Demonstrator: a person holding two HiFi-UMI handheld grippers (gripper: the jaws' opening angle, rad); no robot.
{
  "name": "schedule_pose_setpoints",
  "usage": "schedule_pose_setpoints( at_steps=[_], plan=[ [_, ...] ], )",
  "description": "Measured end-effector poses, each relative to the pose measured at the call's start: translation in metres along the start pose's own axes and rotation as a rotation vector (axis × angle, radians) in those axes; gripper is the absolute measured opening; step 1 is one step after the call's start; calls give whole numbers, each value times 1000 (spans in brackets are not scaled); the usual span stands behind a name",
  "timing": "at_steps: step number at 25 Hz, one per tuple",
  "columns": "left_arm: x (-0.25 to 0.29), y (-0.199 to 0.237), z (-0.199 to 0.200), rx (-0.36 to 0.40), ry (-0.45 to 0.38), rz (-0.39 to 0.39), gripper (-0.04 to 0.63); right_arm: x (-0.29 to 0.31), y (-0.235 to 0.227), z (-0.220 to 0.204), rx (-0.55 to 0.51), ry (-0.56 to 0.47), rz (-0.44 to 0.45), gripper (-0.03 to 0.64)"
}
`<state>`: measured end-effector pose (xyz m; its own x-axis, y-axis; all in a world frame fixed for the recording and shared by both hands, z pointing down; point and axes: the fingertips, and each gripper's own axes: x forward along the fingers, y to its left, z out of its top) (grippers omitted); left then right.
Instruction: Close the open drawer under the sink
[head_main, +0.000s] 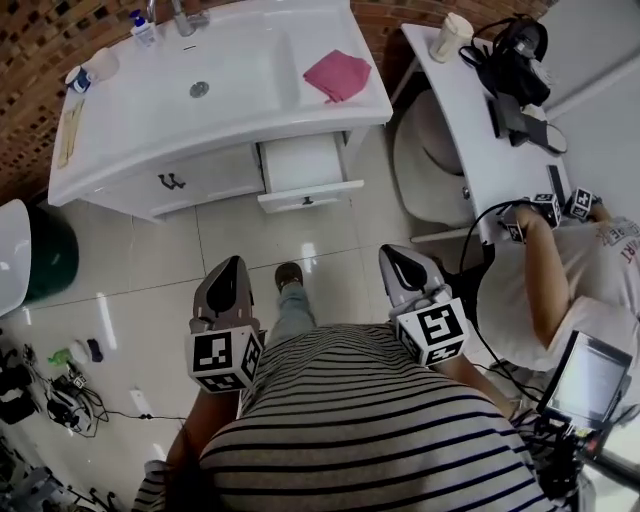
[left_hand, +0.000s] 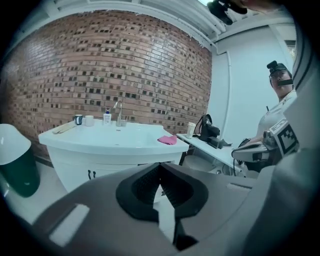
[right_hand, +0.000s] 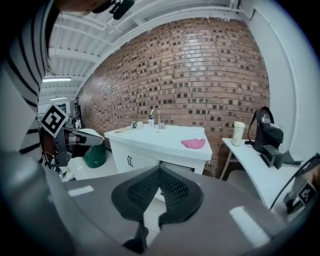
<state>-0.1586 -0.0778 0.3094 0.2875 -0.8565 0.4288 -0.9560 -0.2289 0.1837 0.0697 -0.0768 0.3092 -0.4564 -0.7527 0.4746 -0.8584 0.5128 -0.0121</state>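
The white sink cabinet (head_main: 205, 178) stands against the brick wall. Its right-hand drawer (head_main: 305, 175) is pulled out, with a small dark handle on the front. A pink cloth (head_main: 337, 75) lies on the countertop above it. Both grippers hang over the tiled floor well short of the cabinet. My left gripper (head_main: 232, 264) is shut and holds nothing; my right gripper (head_main: 393, 252) is likewise shut and holds nothing. In the left gripper view the closed tips (left_hand: 160, 165) cover the drawer. In the right gripper view the tips (right_hand: 159, 169) hide most of it.
A white side table (head_main: 478, 120) at the right carries a cup (head_main: 450, 37) and black gear (head_main: 515, 62). Another person (head_main: 575, 290) sits beside it. A green bin (head_main: 50, 255) stands at the left, with cables (head_main: 60, 395) on the floor.
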Motion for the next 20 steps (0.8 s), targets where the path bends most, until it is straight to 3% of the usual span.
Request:
schedule_pose_setpoints(
  at_steps=[7,12,20],
  plan=[
    [78,38,9,-1,62,-37,14,88,-11,-8,3,70,23,0],
    [115,39,-2,4,85,-35,15,131,-20,-29,-26,29,50,0],
    [168,49,-73,-16,80,6,14,222,-31,-139,-44,54,59,0]
  ],
)
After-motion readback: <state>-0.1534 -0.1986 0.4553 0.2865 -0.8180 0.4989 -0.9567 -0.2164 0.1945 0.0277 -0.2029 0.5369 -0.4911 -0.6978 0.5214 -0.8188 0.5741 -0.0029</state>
